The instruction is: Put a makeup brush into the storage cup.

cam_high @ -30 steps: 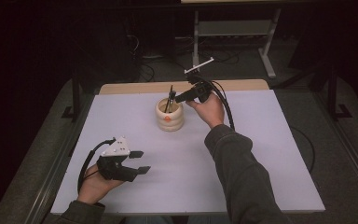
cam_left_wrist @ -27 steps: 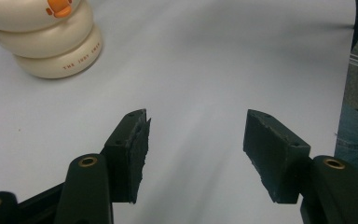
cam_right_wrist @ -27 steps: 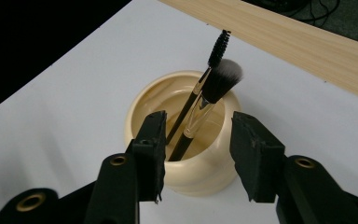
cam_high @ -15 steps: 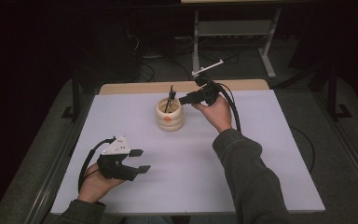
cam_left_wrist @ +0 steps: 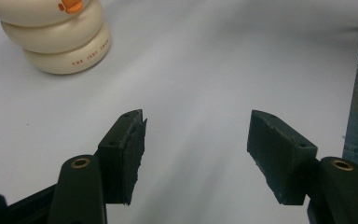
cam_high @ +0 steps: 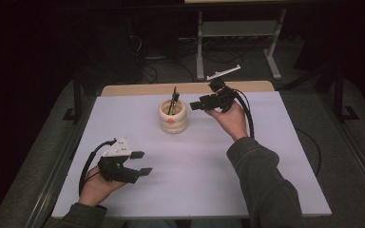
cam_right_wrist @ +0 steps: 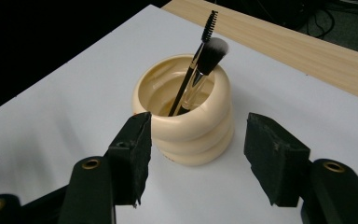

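One cream ribbed pot stands near the far edge of the white table, at its middle. Two brushes lean inside it: a makeup brush and a thin spiral-tipped brush. The right gripper hovers just beside the pot; its jaws have just been opening and hold nothing. The brushes seem freshly dropped in; next it likely pulls clear. The left gripper rests open and empty near the table's near left corner.

Both arms wear dark olive-grey sleeves, and each hand carries a black tool, the left tool topped by a grey three-cornered plate, the right tool trailing looped black cable, with brass-ringed screw holes behind blocky jaw pads.
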The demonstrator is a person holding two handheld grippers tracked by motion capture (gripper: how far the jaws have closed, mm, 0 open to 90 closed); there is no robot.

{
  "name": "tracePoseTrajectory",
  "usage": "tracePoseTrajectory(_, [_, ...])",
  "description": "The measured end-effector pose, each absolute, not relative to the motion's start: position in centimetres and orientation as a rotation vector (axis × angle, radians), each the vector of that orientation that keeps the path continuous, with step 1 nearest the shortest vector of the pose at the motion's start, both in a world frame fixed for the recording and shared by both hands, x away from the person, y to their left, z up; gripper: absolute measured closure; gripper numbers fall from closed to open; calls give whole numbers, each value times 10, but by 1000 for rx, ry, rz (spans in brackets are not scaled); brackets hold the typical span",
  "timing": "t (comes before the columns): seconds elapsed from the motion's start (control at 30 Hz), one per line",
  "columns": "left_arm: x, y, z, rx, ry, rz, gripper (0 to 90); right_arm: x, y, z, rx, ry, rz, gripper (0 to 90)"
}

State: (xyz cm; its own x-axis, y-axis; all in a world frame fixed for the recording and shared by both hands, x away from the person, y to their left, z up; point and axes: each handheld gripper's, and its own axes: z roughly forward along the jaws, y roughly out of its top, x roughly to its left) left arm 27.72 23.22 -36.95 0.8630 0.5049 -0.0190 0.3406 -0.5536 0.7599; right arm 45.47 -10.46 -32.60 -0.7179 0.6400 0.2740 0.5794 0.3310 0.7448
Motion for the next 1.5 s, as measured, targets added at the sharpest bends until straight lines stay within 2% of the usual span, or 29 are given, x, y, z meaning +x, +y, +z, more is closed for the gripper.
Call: tracePoseTrajectory(1.5, [279, 239, -369, 2179, 657, 267, 341, 420, -149, -330, 1135, 2454, 1389, 313])
